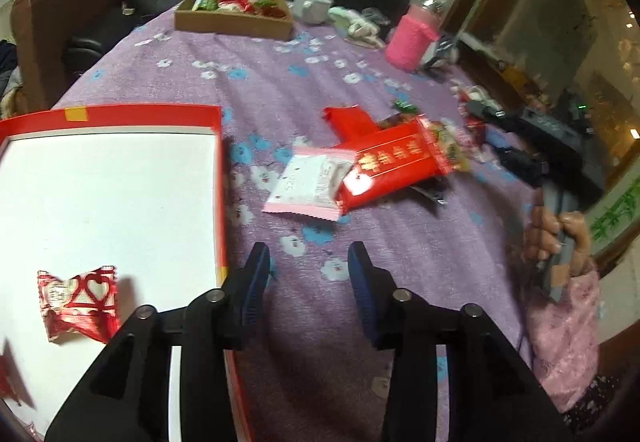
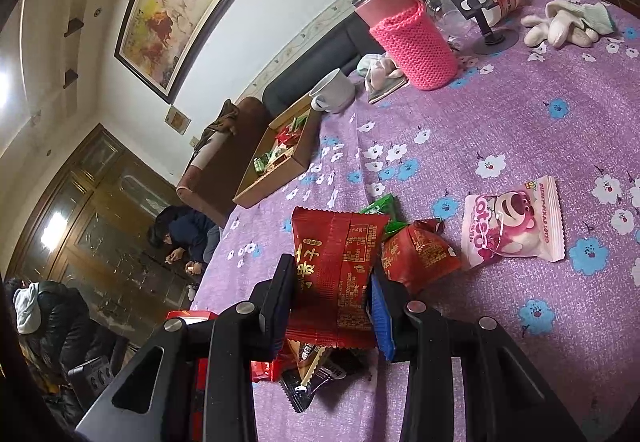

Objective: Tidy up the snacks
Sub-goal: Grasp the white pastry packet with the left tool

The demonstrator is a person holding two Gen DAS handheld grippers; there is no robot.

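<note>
My left gripper (image 1: 308, 262) is open and empty, low over the purple cloth beside the red-rimmed white box (image 1: 116, 118). A red heart-print candy (image 1: 78, 304) lies in that box. My right gripper (image 2: 332, 294) is shut on a large red snack packet (image 2: 334, 274) and holds it above the cloth; the packet also shows in the left wrist view (image 1: 390, 166). Under it lie a pink-white packet (image 1: 308, 182), a smaller red packet (image 2: 416, 256), a green packet (image 2: 380, 206) and a dark wrapper (image 2: 312, 378). A pink bear marshmallow bag (image 2: 512, 224) lies to the right.
A cardboard tray (image 1: 234, 22) with several snacks stands at the far table edge, next to a white mug (image 2: 334, 90). A bottle in a pink knit sleeve (image 2: 412, 42), a phone stand (image 2: 476, 2) and soft toys (image 2: 560, 24) stand beyond. Sofas and people are off the table.
</note>
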